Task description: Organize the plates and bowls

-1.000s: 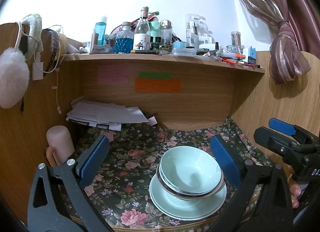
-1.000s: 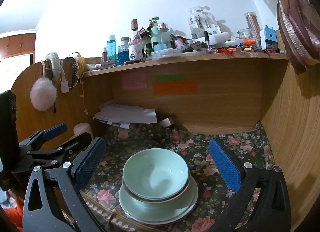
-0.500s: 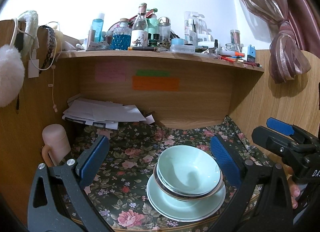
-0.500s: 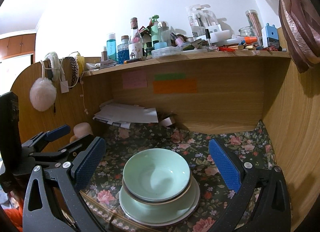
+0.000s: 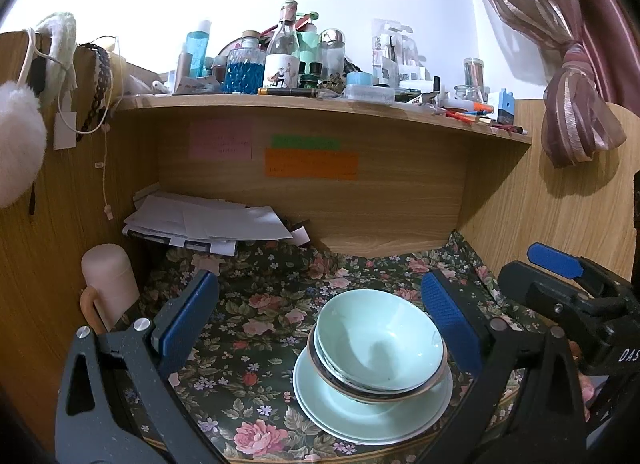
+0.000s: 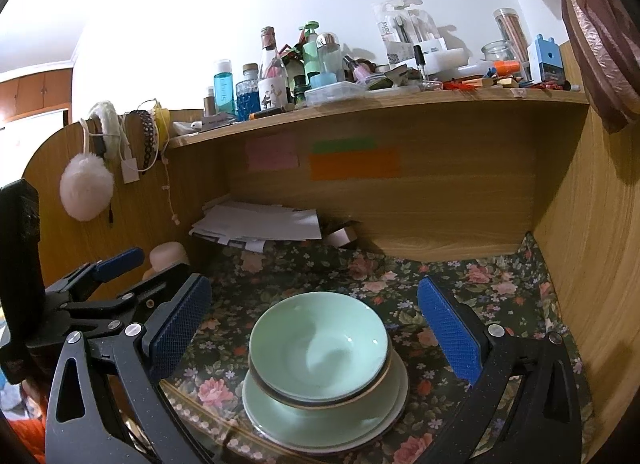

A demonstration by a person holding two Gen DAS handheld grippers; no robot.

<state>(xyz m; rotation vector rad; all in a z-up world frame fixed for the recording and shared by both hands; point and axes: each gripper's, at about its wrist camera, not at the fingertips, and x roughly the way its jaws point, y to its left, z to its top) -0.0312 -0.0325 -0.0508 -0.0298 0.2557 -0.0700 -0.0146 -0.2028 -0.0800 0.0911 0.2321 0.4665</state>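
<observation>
- We hold the left gripper [image 5: 320,316] above the near edge of the desk, its jaws spread wide with nothing between the blue pads [image 5: 188,316].
- We hold the right gripper [image 6: 316,328] beside it at a similar height, likewise released, jaws wide apart and empty.
- The stacked bowls [image 5: 380,348] are mint green with dark, gold-edged rims; they nest one inside another.
- The bowls rest on the mint plates [image 5: 348,408], which lie stacked flat on the floral cloth [image 5: 248,328] near the front edge of the desk.
- In the right wrist view the bowls [image 6: 320,348] sit between the two fingers but below them, touching neither pad; the plates [image 6: 272,412] show beneath.
- The exact count of bowls and plates cannot be told.
- A pile of papers [image 5: 208,223] lies at the back left of the recess.
- A pink mug [image 5: 110,280] stands against the left wall.
- Coloured sticky notes [image 5: 312,161] are fixed to the back panel.
- Bottles [image 5: 282,59] crowd the shelf [image 5: 320,107] above.
</observation>
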